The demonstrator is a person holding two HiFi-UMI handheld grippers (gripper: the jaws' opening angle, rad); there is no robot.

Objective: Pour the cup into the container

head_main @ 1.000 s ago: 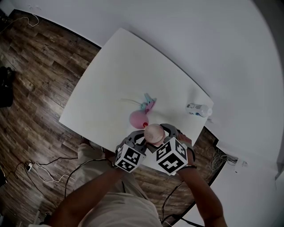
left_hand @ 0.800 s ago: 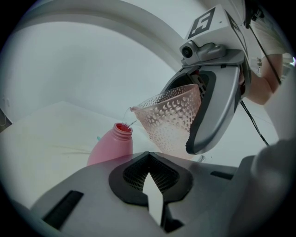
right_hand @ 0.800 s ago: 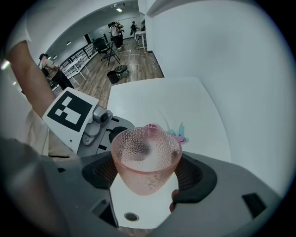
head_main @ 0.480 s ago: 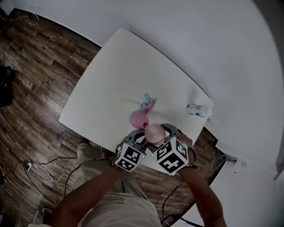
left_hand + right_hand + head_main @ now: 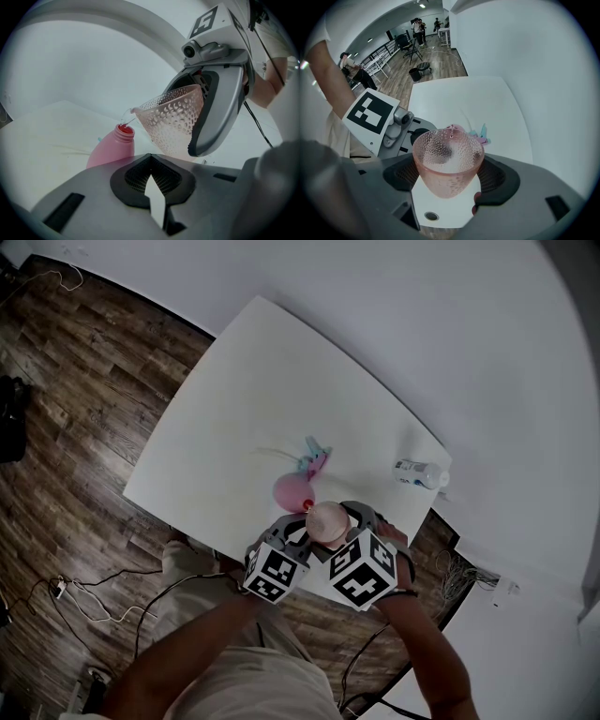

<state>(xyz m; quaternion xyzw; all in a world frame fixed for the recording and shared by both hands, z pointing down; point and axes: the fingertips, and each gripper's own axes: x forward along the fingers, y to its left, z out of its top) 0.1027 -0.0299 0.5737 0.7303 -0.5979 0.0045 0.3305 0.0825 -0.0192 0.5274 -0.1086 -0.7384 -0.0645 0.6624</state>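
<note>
Far left, at 7 o'clock of the work area in the head view: left gripper (image 5: 151,176), jaws pressed together with nothing between them, idle just short of the container.

Straight ahead of those jaws, at 12 o'clock: opaque pink plastic bottle (image 5: 112,149), narrow neck open, upright on the white bench (image 5: 216,409) near its 6 o'clock edge. Taken to be the container.

At 2 o'clock of the bottle neck in the left gripper view: translucent pink dimpled cup (image 5: 172,123), clear of the bench, tilted with its lip just over the neck. Thin clear stream (image 5: 125,115) from lip into the opening. Judged: pour under way; remaining quantity not determinable.

Right gripper (image 5: 450,177): jaws pinching the cup at its lower body, one pad on each side.

Handling, judged: light, rigid, thin-walled. Fair purchase from the dimples, but a tapered and possibly wet wall, so some risk of slip. Best taken low to mid body, rim free. Small margin at the narrow neck, and no restraint on the bottle.

At 12 o'clock of the pink bottle: small turquoise-and-pink items (image 5: 314,457), kind not determinable. Far right, at 3 o'clock: clear plastic bottle (image 5: 419,472), apparently on its side, well apart.
</note>
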